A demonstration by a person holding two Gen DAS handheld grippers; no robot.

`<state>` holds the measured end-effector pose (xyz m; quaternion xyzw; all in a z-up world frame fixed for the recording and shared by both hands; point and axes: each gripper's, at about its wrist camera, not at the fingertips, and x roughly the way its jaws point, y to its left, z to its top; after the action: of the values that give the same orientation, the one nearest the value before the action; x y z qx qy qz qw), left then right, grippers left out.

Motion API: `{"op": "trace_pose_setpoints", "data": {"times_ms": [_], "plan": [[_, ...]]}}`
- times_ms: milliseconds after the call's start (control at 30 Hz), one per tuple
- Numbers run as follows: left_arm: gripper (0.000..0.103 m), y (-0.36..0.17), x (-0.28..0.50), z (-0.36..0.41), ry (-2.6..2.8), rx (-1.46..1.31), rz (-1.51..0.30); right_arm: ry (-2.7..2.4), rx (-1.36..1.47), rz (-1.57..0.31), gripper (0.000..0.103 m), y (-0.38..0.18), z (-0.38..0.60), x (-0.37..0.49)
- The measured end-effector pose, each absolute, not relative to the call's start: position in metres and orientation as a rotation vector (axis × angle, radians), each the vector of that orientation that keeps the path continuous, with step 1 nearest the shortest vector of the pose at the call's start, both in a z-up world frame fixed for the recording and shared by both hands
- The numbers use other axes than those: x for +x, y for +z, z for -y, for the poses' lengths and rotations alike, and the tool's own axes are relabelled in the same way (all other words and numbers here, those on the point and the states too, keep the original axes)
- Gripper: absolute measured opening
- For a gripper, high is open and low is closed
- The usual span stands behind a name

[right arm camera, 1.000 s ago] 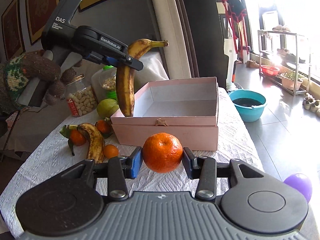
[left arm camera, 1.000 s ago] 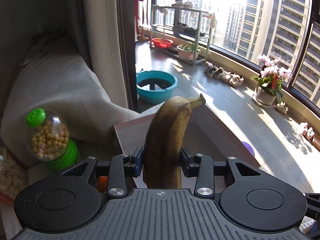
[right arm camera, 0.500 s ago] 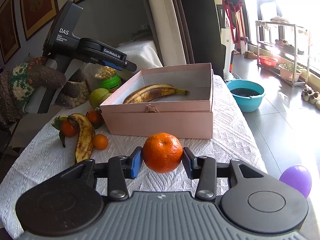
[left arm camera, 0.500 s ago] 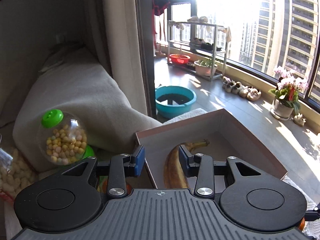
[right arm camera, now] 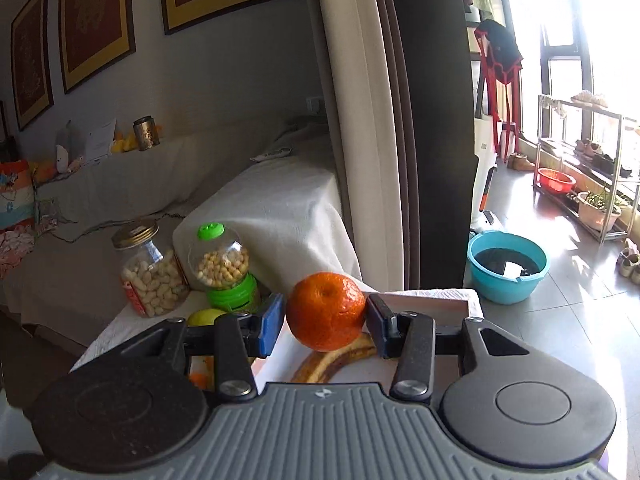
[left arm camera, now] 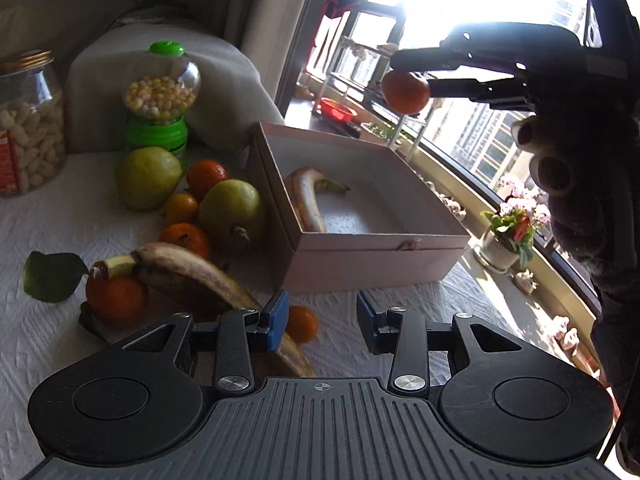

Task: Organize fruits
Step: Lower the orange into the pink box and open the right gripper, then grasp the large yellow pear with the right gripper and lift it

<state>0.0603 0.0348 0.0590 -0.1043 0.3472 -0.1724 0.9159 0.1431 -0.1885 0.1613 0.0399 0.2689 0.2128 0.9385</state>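
Right gripper is clamping an orange, hanging directly above the pink box where one banana is lying along the left wall. Left gripper is hovering wide apart, empty, above the second banana near the table's front edge.

My left gripper shows matt black plastic arms, a ribbed grey body, shiny metal screws and blue pads; my right gripper presses the same blue pads against an orange with dimpled, faintly glossy peel. The tablecloth is white textured cloth, the box smooth matt pink cardboard. The jar looks like clear glass with a metal lid, the candy dispenser glossy clear and green plastic.
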Motion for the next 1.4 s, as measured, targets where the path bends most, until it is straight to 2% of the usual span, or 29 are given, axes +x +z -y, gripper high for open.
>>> {"op": "trace_pose_setpoints", "data": {"times_ms": [33, 233, 467, 667, 800, 933, 1133, 1400], "plan": [[0.042, 0.058, 0.057, -0.036, -0.346, -0.206, -0.715, 0.425, 0.093, -0.57, 0.063, 0.167, 0.18, 0.161], [0.042, 0.053, 0.037, -0.064, -0.24, -0.182, -0.675, 0.437, 0.024, -0.601, 0.063, 0.17, 0.146, 0.178], [0.042, 0.052, 0.027, -0.089, -0.177, -0.233, -0.653, 0.538, -0.201, -0.675, 0.063, 0.128, 0.096, 0.142], [0.042, 0.047, 0.024, -0.117, -0.134, -0.262, -0.638, 0.695, -0.539, -0.686, 0.063, 0.092, 0.054, 0.109], [0.042, 0.041, 0.029, -0.138, -0.111, -0.343, -0.627, 0.723, -0.874, -0.595, 0.063, 0.066, 0.035, 0.087], [0.042, 0.041, 0.035, -0.145, -0.132, -0.386, -0.623, 0.692, -1.054, -0.561, 0.063, 0.051, 0.021, 0.094], [0.042, 0.036, 0.039, -0.15, -0.144, -0.393, -0.633, 0.72, -1.175, -0.562, 0.068, 0.041, 0.0, 0.112], [0.042, 0.039, 0.037, -0.155, -0.145, -0.416, -0.619, 0.787, -1.23, -0.606, 0.066, 0.037, -0.012, 0.121]]}}
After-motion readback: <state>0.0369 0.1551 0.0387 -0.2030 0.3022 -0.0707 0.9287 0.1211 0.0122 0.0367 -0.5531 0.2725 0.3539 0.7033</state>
